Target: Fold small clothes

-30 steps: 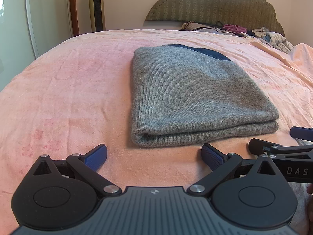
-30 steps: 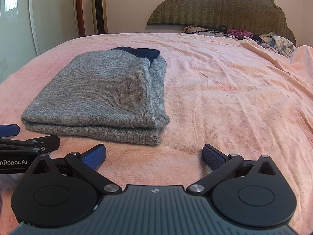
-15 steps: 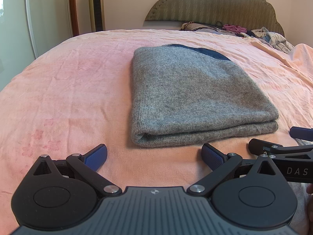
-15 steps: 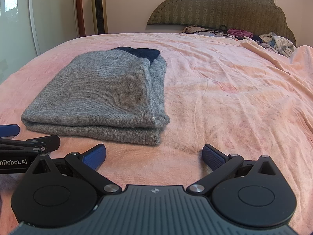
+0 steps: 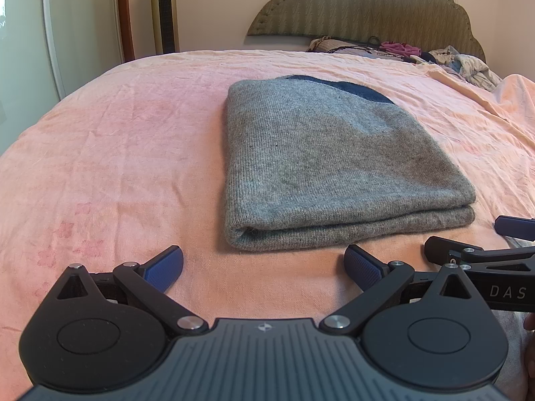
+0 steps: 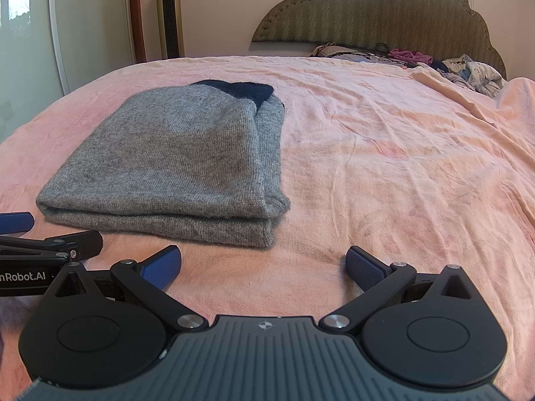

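A grey knitted garment point(image 5: 321, 167) with a dark blue part at its far end lies folded into a flat rectangle on the pink bed sheet point(image 5: 117, 167). It also shows in the right wrist view point(image 6: 180, 163), left of centre. My left gripper point(image 5: 264, 267) is open and empty, just short of the garment's near folded edge. My right gripper point(image 6: 264, 267) is open and empty, near the garment's near right corner. Each gripper shows at the edge of the other's view.
A padded headboard point(image 5: 367, 6) stands at the far end of the bed. Several loose clothes point(image 5: 461, 63) are piled at the back right. A tower fan point(image 5: 164, 10) and a glass door point(image 5: 20, 33) stand at the left beyond the bed's edge.
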### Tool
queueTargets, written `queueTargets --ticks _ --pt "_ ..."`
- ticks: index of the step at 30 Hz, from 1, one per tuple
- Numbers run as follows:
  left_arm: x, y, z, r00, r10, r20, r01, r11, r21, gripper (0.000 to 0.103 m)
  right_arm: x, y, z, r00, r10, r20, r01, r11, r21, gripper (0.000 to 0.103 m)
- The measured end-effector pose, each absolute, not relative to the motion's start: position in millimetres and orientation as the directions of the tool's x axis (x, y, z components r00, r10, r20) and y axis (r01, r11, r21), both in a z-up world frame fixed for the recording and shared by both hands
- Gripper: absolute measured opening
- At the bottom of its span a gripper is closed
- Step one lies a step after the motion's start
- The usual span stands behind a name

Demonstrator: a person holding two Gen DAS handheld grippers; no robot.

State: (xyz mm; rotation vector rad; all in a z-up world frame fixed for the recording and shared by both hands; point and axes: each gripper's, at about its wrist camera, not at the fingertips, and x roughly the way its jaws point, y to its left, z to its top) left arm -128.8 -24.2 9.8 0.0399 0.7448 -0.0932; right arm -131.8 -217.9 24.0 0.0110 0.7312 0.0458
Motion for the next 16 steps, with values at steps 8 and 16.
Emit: queueTargets --ticks 8,16 --pt "-130 -24 11 0.733 -0.052 -0.679 0.091 0.996 0.021 0.103 -132 -218 24 0.744 0.046 -0.667 -0.038 0.999 0.026 0.103" --pt "-132 -16 16 0.731 -0.061 -0.680 0.110 0.994 0.029 0.103 -133 -220 25 0.745 0.058 -0.665 -0.044 0.998 0.037 0.103"
